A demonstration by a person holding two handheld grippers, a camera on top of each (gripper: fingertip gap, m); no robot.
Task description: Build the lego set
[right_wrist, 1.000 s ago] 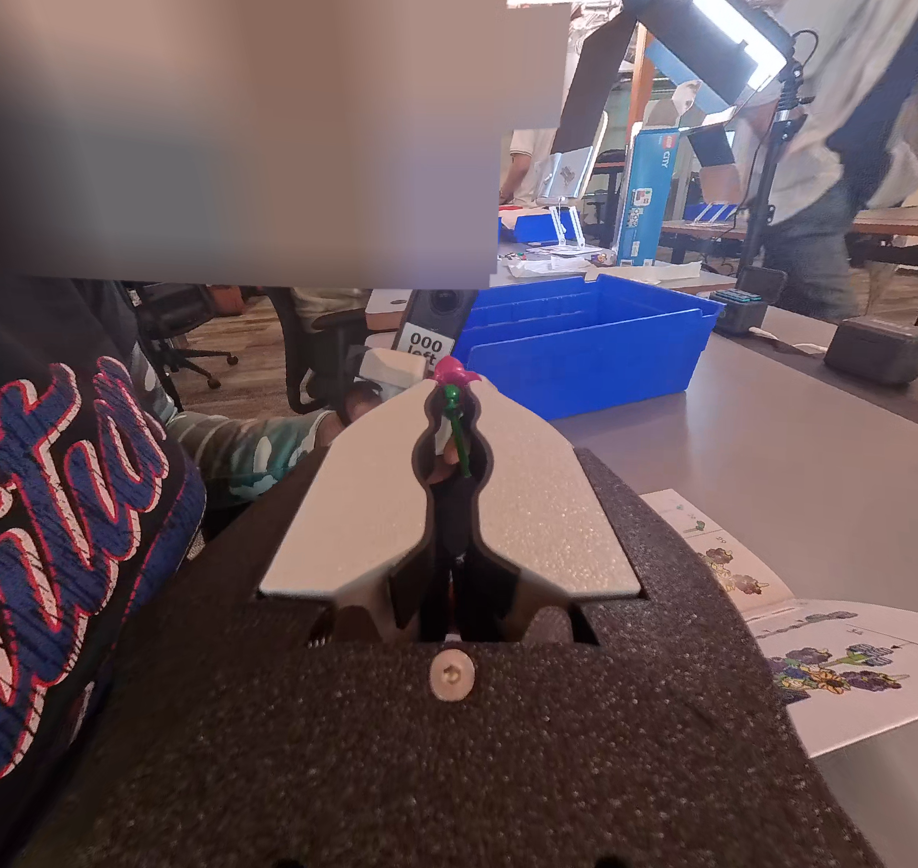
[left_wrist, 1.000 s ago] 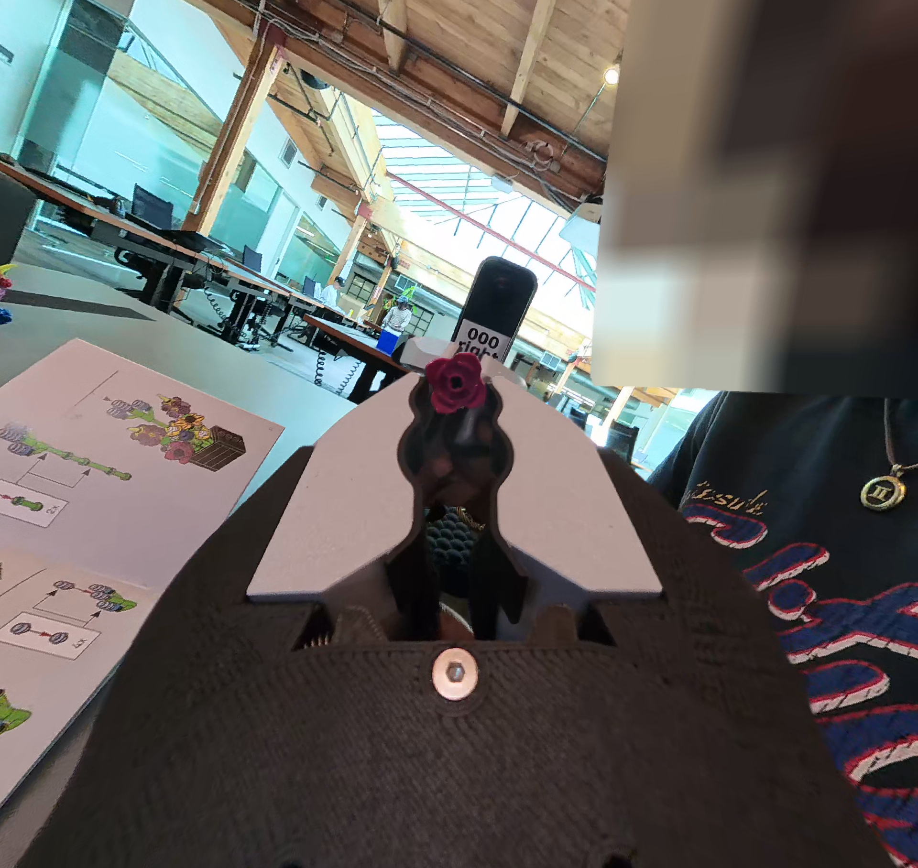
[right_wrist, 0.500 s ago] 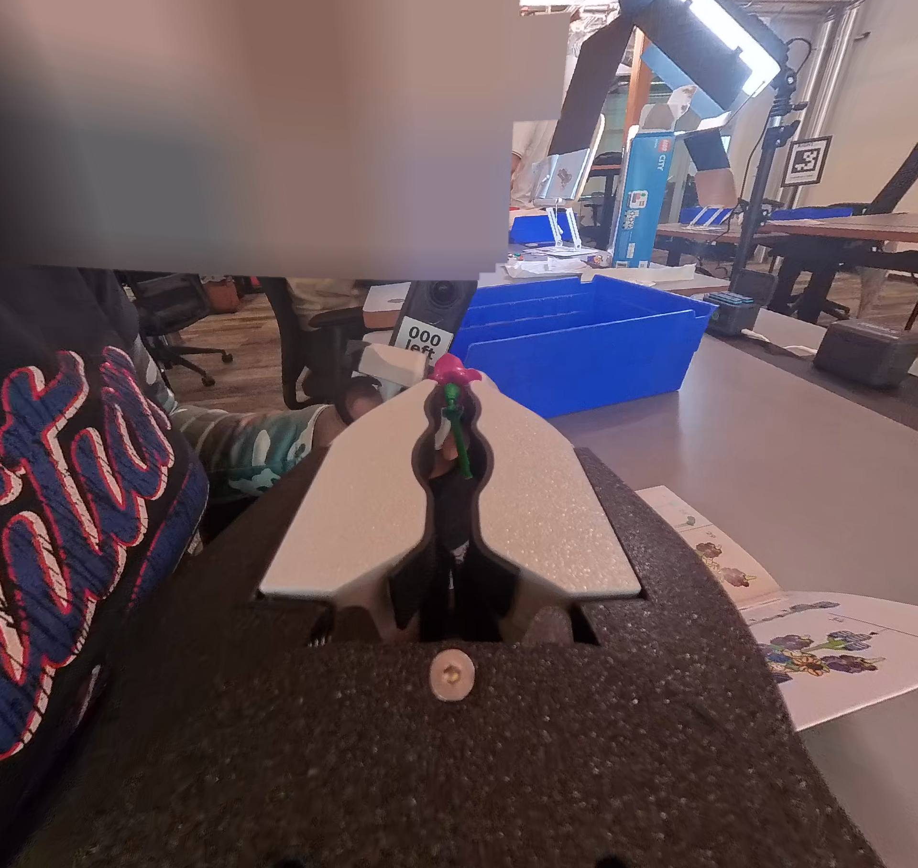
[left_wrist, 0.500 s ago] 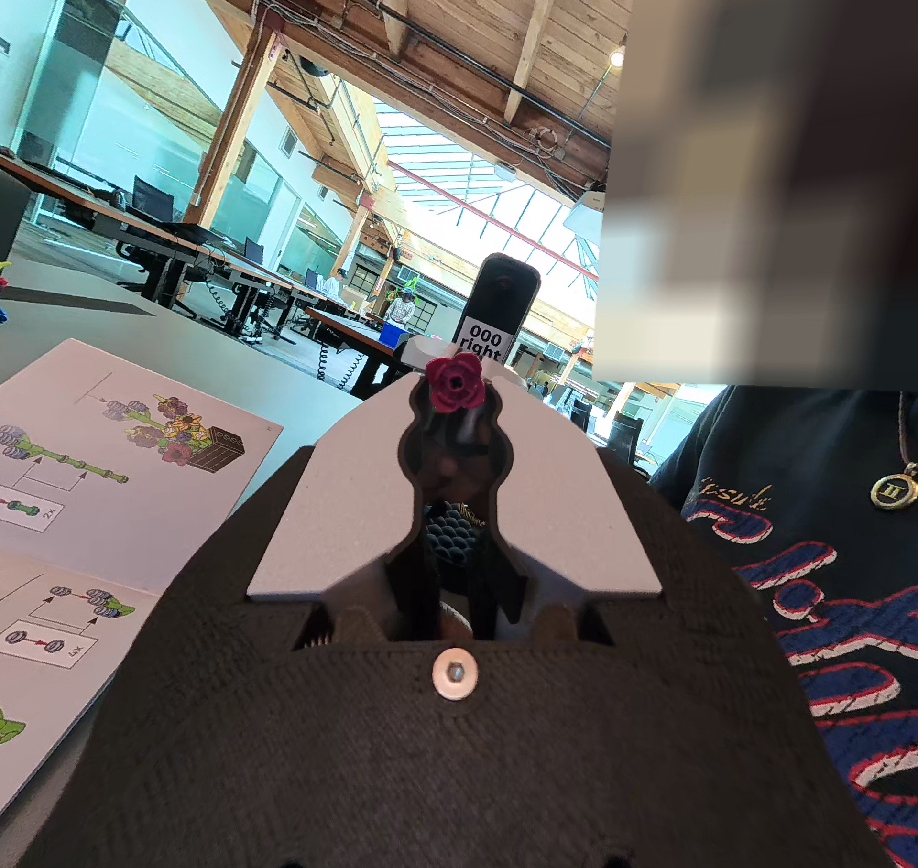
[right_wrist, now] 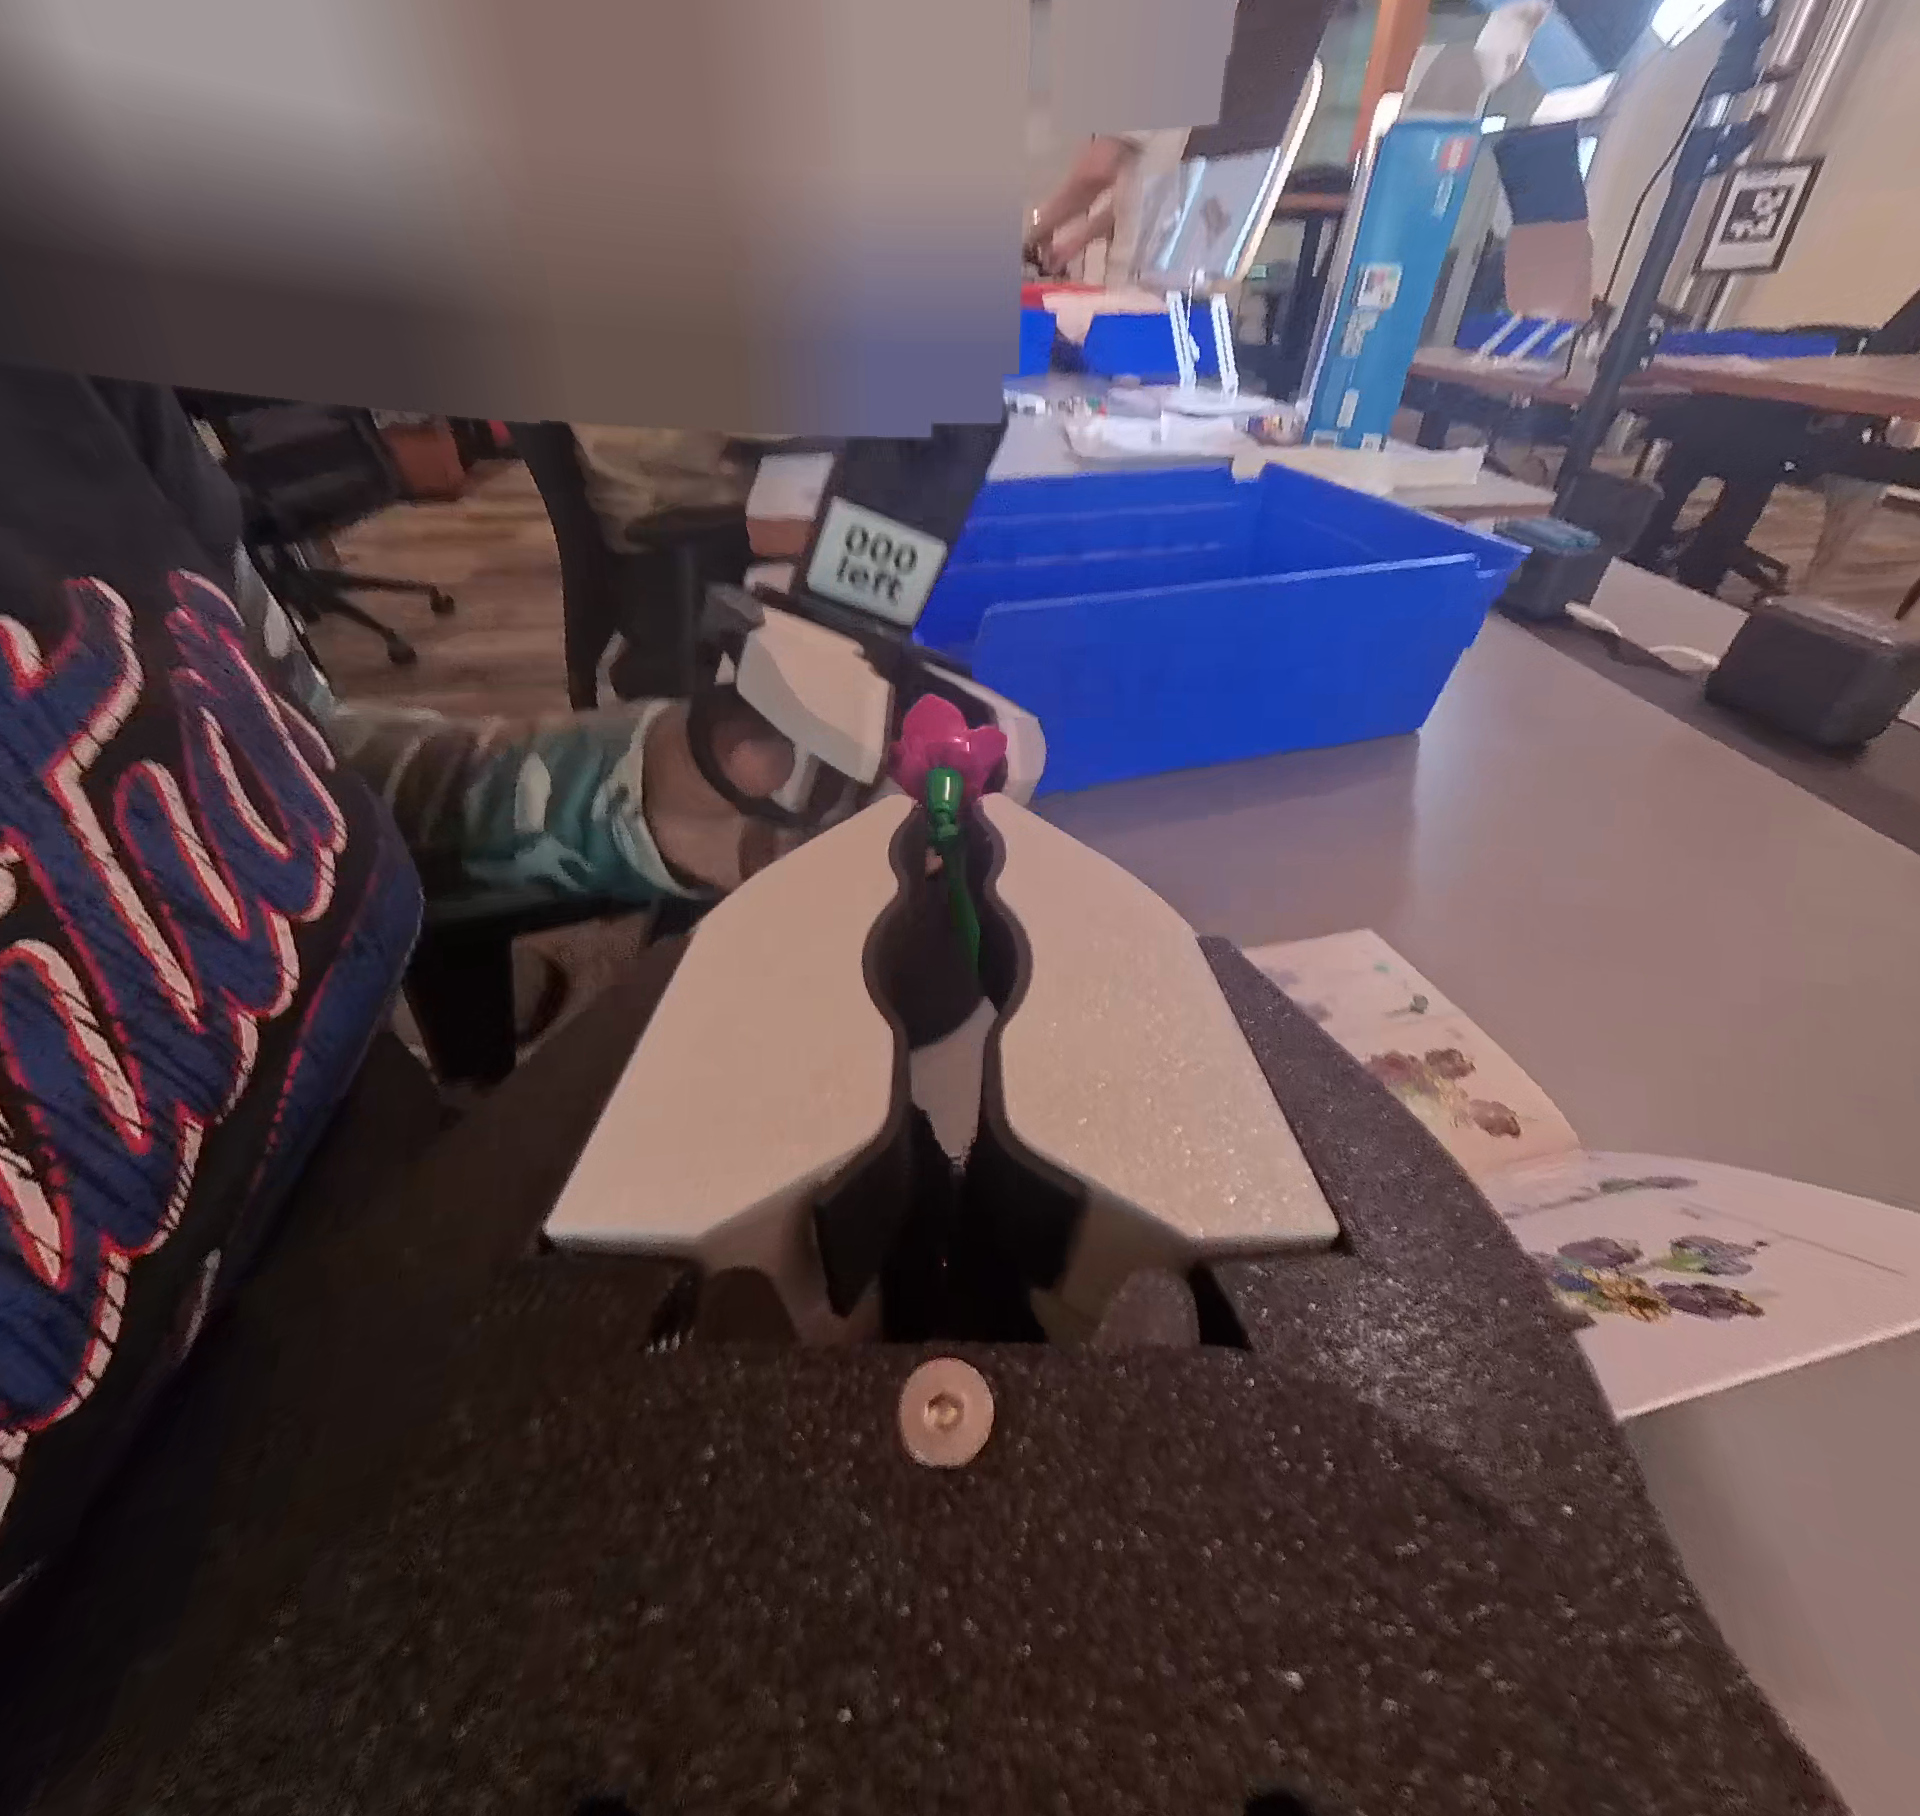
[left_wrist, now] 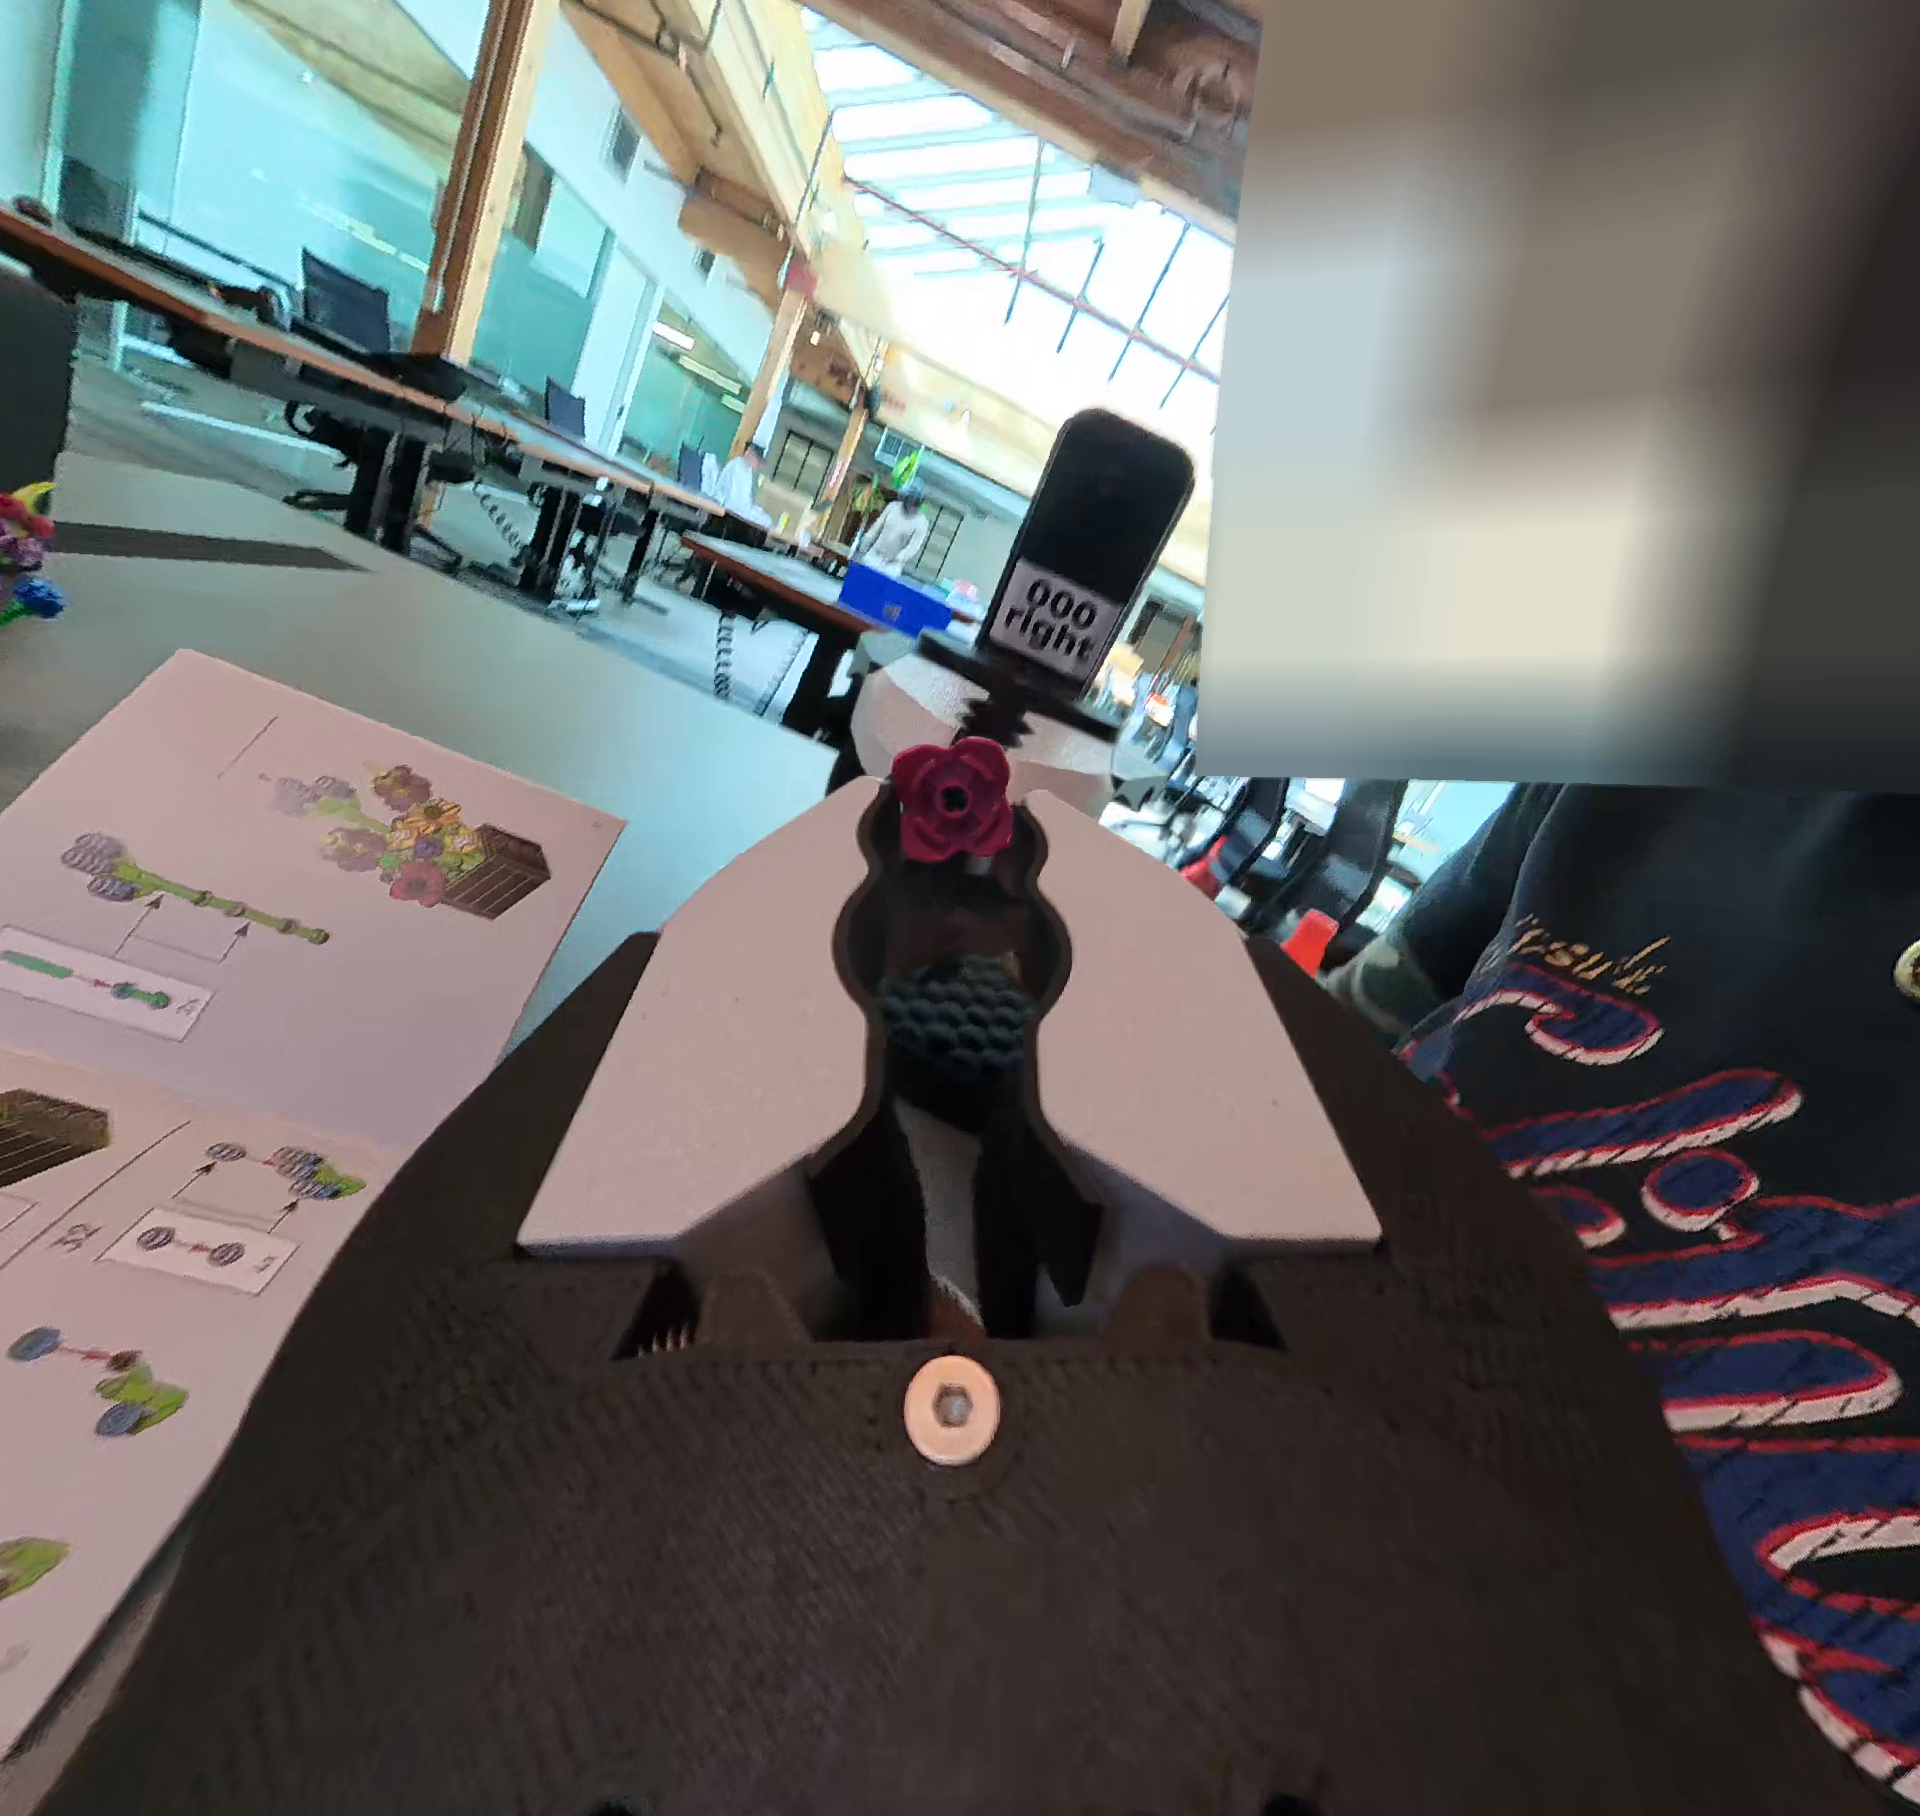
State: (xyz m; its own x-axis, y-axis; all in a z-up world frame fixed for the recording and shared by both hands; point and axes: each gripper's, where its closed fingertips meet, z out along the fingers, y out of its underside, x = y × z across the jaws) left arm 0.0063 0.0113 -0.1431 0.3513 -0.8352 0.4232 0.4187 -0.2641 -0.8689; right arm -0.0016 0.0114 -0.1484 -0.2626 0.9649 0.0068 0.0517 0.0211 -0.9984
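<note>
A dark red lego flower (left_wrist: 952,798) sits between the tips of my left gripper (left_wrist: 952,821), which is shut on its rim. In the right wrist view the same flower (right_wrist: 940,748) looks magenta and sits on top of a thin green stem (right_wrist: 961,893). My right gripper (right_wrist: 948,821) is shut on that stem. The two grippers face each other tip to tip above the table's near edge. The right gripper shows just behind the flower in the left wrist view (left_wrist: 935,717). The left gripper and the hand holding it show in the right wrist view (right_wrist: 821,701).
An open instruction booklet (left_wrist: 312,935) lies on the grey table and also shows in the right wrist view (right_wrist: 1621,1247). A blue bin (right_wrist: 1195,623) and a black box (right_wrist: 1818,665) stand farther back. A small flower build (left_wrist: 26,551) sits far left. The person's torso is close by. My two grippers' fingertips are within a few centimetres of each other.
Both grippers stay tip to tip on the flower and stem. Each looms slightly larger in the other's view, and the left gripper's camera mount sits higher in the right wrist view.
</note>
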